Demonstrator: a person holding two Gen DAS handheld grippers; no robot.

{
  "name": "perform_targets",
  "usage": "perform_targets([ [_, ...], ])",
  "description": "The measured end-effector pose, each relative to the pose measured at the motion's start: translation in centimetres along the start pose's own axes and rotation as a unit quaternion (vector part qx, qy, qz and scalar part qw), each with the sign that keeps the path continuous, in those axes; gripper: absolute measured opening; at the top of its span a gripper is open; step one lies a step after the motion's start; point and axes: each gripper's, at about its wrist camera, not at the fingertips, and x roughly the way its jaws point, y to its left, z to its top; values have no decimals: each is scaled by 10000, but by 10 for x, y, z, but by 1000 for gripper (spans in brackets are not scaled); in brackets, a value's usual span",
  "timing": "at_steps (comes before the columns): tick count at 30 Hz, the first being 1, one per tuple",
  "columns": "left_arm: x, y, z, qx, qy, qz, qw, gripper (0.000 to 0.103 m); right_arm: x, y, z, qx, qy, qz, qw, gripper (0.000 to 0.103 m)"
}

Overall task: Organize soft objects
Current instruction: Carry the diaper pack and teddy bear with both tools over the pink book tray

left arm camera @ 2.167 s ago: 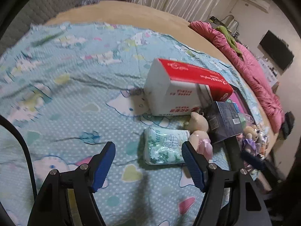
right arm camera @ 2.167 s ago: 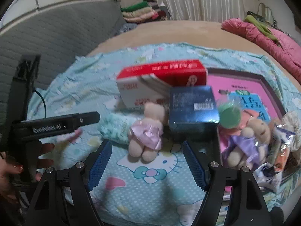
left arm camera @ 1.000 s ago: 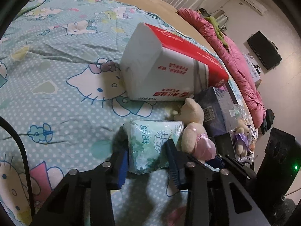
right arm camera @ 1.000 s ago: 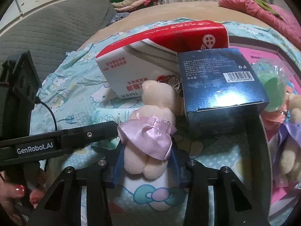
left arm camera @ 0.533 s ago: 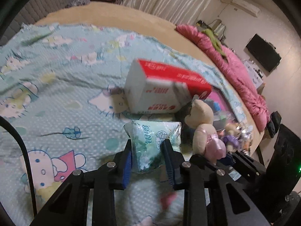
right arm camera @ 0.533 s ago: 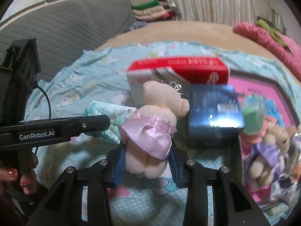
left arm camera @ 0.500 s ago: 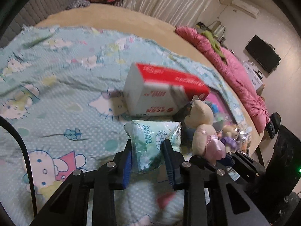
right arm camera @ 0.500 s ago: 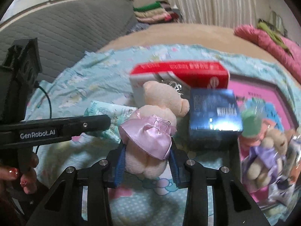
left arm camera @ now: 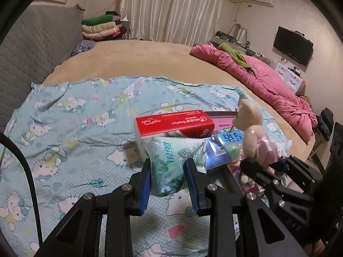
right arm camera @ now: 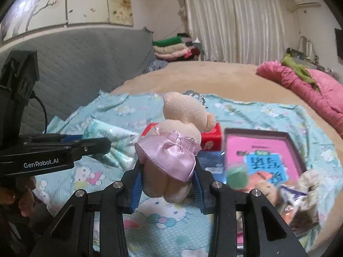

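Left hand-held gripper (left arm camera: 168, 178) clamps tissue pack (left arm camera: 174, 160); right (right arm camera: 167, 184) grips, seemingly, teddy bear (right arm camera: 175, 141).

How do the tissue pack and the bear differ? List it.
The tissue pack is a crinkly green-printed plastic pouch; the bear is beige plush in a pink dress. The pack sits in the left gripper; the bear in the right gripper. Both are soft, clamped and off the bed.

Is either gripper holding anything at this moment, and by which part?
Both are. The left gripper clamps the green tissue pack across its near end. The right gripper clamps the teddy bear by its legs, under the pink skirt.
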Motion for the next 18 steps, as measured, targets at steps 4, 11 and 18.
perform_targets([
  [4, -8, -18, 7, 141, -62, 24, 9999, 31, -18, -15, 5, 151, -158, -110, 9997, 41],
  [11, -14, -50, 19, 346, -107, -41, 9993, 31, -49, -41, 12, 332, -445, -310, 9980, 41],
  [18, -2, -93, 30, 646, -36, -234, 9976, 31, -73, -85, 13, 540, -566, -786, 9938, 41],
])
